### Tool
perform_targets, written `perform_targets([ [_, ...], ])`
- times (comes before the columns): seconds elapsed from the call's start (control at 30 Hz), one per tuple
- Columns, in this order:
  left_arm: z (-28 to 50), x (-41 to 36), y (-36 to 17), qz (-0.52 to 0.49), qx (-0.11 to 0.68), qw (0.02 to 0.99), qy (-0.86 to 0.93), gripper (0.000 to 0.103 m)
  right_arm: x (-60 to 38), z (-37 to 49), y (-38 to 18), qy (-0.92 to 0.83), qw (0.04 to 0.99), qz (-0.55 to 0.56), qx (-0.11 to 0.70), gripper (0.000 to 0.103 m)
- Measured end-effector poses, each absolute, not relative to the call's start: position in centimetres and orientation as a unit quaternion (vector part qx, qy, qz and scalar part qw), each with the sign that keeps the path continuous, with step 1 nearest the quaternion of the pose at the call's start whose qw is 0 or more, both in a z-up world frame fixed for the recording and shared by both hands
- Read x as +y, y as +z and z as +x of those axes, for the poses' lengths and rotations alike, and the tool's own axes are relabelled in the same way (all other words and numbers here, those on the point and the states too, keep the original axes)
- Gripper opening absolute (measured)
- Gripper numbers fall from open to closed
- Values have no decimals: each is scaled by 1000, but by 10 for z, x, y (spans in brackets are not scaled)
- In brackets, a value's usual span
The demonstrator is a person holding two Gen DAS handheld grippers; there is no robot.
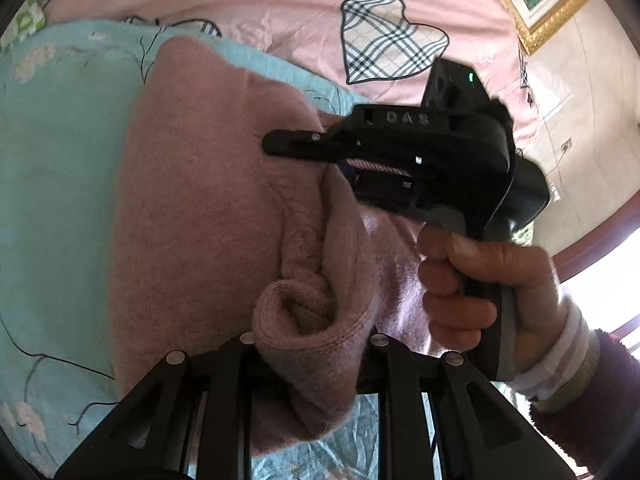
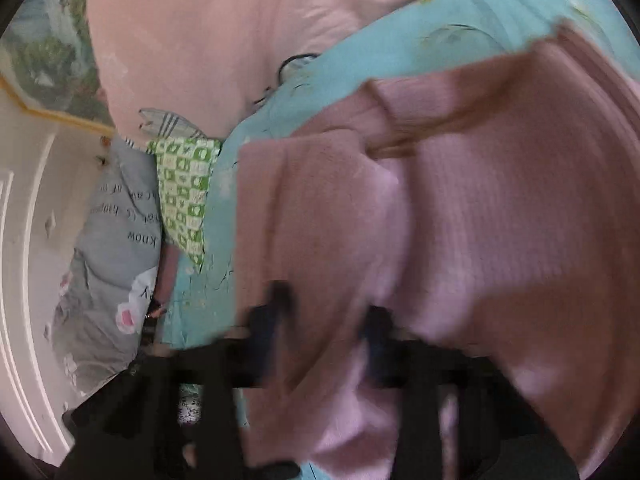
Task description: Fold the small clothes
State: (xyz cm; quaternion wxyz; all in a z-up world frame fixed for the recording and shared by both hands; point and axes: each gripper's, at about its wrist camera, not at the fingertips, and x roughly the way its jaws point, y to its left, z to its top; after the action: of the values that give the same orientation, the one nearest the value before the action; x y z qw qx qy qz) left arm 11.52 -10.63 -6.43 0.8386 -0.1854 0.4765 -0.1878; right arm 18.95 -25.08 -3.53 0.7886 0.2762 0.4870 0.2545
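1. Left wrist view: the left hand-held gripper (image 1: 316, 354) is clamped on a rolled edge of the fuzzy mauve knitted sweater (image 1: 208, 208); ahead, the right hand-held gripper (image 1: 340, 160) pinches a fold.
2. Right wrist view: blurred; the sweater (image 2: 460, 208) fills the space between the right hand-held gripper's fingers, above the turquoise floral bedsheet (image 2: 400, 40).

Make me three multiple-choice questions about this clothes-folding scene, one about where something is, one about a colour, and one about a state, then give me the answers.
1. Where does the pink knitted garment lie?
A. on a light blue floral sheet
B. on a wooden floor
C. in a basket

2. What colour is the checked cloth beside the blue sheet?
A. red and black
B. green and white
C. yellow

3. What is the right gripper doing?
A. hanging open above the bed
B. lying on the bed
C. closed on a fold of the garment

Answers: 1 A, blue sheet shows around the knit; 2 B, green squares with white; 3 C, pink knit sits pinched between its fingers in the left wrist view.
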Motion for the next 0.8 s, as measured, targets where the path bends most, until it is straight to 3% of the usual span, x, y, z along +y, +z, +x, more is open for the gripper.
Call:
perform_targets([
  [0.27, 114, -164, -28, -175, 451, 836, -258, 20, -308, 142, 42, 272, 847, 220, 401, 15],
  [0.5, 123, -241, -72, -134, 496, 811, -281, 20, -387, 128, 0, 183, 851, 217, 441, 15],
  [0.8, 145, -250, -81, -133, 510, 808, -265, 21, -403, 126, -19, 172, 852, 228, 439, 15],
])
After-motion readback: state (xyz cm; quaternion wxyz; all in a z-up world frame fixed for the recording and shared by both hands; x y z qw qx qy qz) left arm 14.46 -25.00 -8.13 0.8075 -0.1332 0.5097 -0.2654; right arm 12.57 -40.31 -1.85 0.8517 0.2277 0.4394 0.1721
